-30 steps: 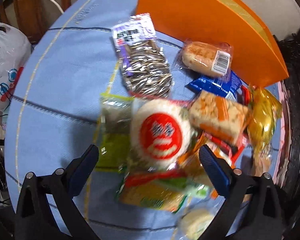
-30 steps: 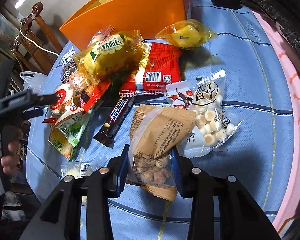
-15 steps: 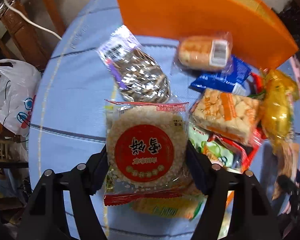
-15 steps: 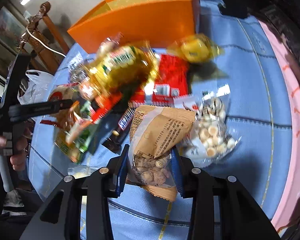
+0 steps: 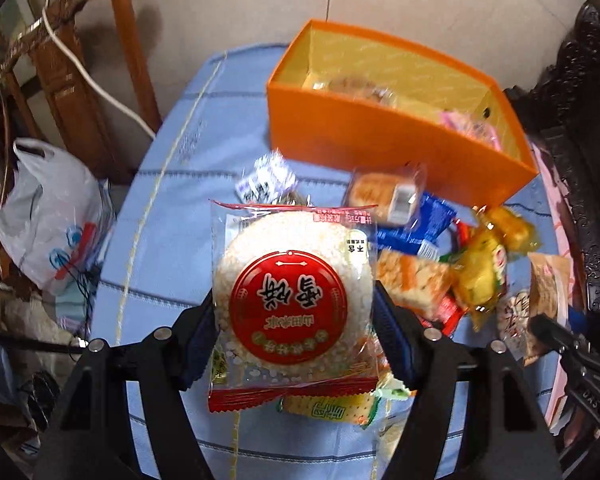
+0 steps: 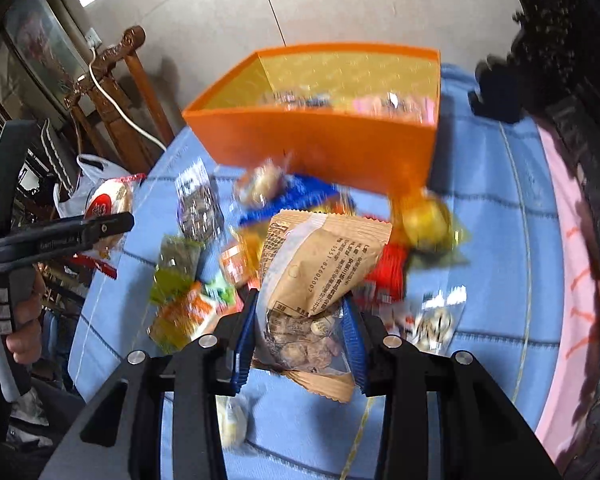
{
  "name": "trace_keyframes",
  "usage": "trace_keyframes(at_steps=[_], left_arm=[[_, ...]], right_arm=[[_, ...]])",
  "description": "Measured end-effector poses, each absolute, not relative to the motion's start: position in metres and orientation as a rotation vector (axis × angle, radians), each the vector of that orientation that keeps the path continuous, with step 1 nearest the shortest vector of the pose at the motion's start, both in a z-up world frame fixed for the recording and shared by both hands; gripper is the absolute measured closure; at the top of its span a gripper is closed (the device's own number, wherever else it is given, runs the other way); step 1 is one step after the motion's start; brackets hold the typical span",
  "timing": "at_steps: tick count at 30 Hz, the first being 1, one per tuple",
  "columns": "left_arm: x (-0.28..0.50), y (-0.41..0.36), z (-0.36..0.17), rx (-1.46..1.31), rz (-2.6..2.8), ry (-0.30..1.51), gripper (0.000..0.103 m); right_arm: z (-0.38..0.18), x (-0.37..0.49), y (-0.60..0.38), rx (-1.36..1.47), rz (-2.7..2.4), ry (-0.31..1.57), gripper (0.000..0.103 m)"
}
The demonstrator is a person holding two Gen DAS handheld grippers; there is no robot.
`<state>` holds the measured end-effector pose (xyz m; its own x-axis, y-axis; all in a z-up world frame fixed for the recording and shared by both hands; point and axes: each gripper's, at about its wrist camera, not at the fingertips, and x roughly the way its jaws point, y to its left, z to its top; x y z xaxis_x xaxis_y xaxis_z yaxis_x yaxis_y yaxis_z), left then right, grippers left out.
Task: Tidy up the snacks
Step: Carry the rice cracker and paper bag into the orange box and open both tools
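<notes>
Sitting at the far edge of the blue tablecloth [image 5: 168,216], with its top open: an orange box [image 5: 380,140], yellow-lined inside. Lying on its floor, a few wrapped snacks: a round clear-wrapped one toward the left, pink-wrapped ones toward the right corner; too blurred to name further. Clamped between the pads of the left gripper [image 5: 294,332], jaws closed partway on its edges: a round rice cake [image 5: 292,288] with a red label in a clear wrapper, raised above the table on the near side of the box. Pinched in the right gripper [image 6: 300,336], jaws narrowly spaced around its lower end: a tan nut packet [image 6: 320,256], also lifted short of the box. Scattered on the cloth between grippers and box: a loose pile of snacks [image 5: 440,264], among them a blue packet [image 5: 416,224], a yellow bag [image 5: 480,272] and a small bun [image 5: 384,196] just beside the box wall. Off the table to the left: a white plastic bag [image 5: 44,216].
</notes>
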<state>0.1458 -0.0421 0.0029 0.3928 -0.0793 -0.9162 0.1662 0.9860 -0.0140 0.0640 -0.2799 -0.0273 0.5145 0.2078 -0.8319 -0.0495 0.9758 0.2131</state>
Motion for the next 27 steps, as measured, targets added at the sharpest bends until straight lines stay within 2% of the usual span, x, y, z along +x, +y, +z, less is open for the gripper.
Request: trace_keyframes(at_steps=[14,27], left_arm=[[0.183,-0.078,0.043,0.118,-0.238,1.06,0.034],[0.273,-0.121,0.064,0.115,-0.302,0.996,0.034]], right_arm=[[0.016,0.116,-0.281,0.17,0.137,0.909,0.063],[0.026,0.188,-0.307,0.172,0.067,0.871,0.063]])
